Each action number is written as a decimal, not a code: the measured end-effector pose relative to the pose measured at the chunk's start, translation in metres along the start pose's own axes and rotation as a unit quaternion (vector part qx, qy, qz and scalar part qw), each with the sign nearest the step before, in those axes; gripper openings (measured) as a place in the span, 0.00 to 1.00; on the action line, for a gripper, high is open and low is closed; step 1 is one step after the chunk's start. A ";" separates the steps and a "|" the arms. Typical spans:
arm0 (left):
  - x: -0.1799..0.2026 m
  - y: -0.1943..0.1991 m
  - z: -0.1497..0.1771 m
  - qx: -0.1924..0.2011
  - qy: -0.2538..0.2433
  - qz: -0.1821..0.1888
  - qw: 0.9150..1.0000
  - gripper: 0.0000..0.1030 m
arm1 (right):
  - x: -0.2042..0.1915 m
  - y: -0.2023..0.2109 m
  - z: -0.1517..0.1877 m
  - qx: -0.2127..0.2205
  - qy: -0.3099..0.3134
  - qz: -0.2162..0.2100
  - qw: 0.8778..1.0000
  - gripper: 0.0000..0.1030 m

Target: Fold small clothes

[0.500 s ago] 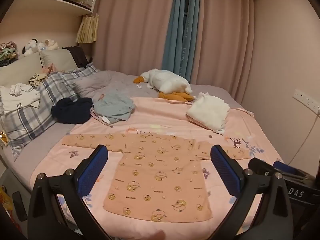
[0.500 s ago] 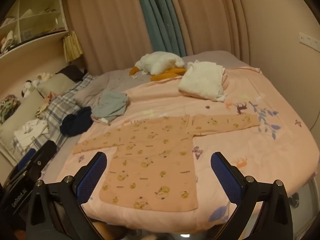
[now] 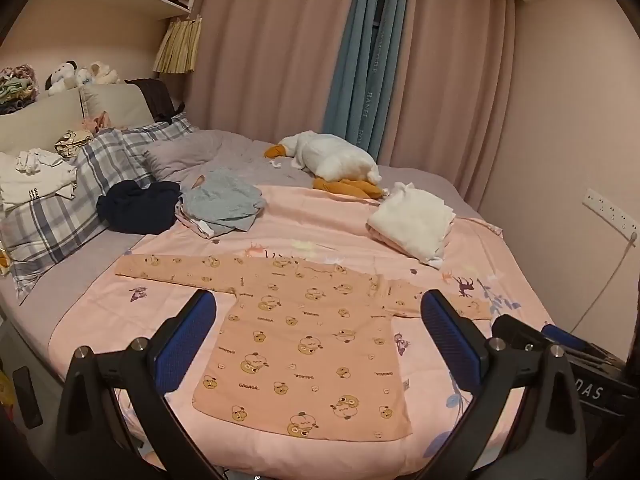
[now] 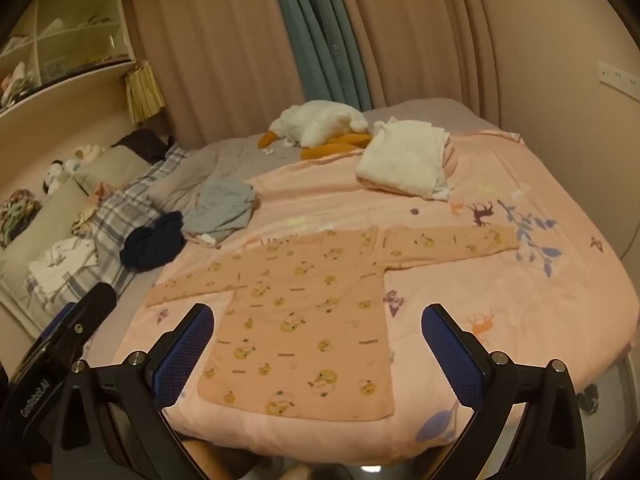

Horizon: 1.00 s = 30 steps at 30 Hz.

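A small peach long-sleeved top with bear prints [image 3: 308, 340] lies flat on the pink blanket [image 3: 320, 224], both sleeves spread out sideways; it also shows in the right wrist view [image 4: 308, 312]. My left gripper [image 3: 318, 344] is open and empty, held above the near edge of the bed over the top's lower half. My right gripper [image 4: 318, 348] is open and empty, also above the top's hem. The right gripper's body shows at the right of the left wrist view [image 3: 560, 344]; the left gripper's body shows at the left of the right wrist view [image 4: 60, 340].
A folded white garment [image 3: 412, 224] lies at the back right. A grey-blue garment pile [image 3: 224, 204] and a dark navy garment [image 3: 138, 208] lie at the back left. A plush goose [image 3: 332, 160] lies near the curtains. Plaid pillows [image 3: 60, 204] sit left. A wall socket [image 3: 608, 212] and its cable are at the right.
Both grippers have shifted slightly, so the top sits a little differently in each view. The top has not moved and both grippers stay open.
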<state>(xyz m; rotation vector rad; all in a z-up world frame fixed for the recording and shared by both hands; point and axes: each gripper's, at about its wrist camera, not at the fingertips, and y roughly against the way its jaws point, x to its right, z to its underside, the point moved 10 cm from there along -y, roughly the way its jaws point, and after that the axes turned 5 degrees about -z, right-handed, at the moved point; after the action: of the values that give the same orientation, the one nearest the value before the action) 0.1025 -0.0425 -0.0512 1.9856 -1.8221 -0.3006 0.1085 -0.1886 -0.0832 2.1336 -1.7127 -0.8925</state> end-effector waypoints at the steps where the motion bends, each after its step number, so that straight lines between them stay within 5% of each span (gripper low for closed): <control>1: -0.004 0.000 0.002 -0.005 0.004 0.009 1.000 0.99 | -0.001 0.001 0.000 0.003 0.001 0.001 1.000 1.00; 8: -0.027 0.006 0.008 -0.014 0.004 0.004 1.000 0.99 | -0.007 -0.006 -0.003 -0.001 0.016 0.022 1.000 1.00; 30: -0.009 0.002 0.000 0.007 -0.002 -0.010 1.000 0.99 | -0.007 -0.004 -0.015 0.035 0.026 0.015 0.999 1.00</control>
<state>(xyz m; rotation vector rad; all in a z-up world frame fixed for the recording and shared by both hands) 0.0999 -0.0336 -0.0520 2.0141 -1.8122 -0.2990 0.1201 -0.1835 -0.0720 2.1490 -1.7710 -0.7722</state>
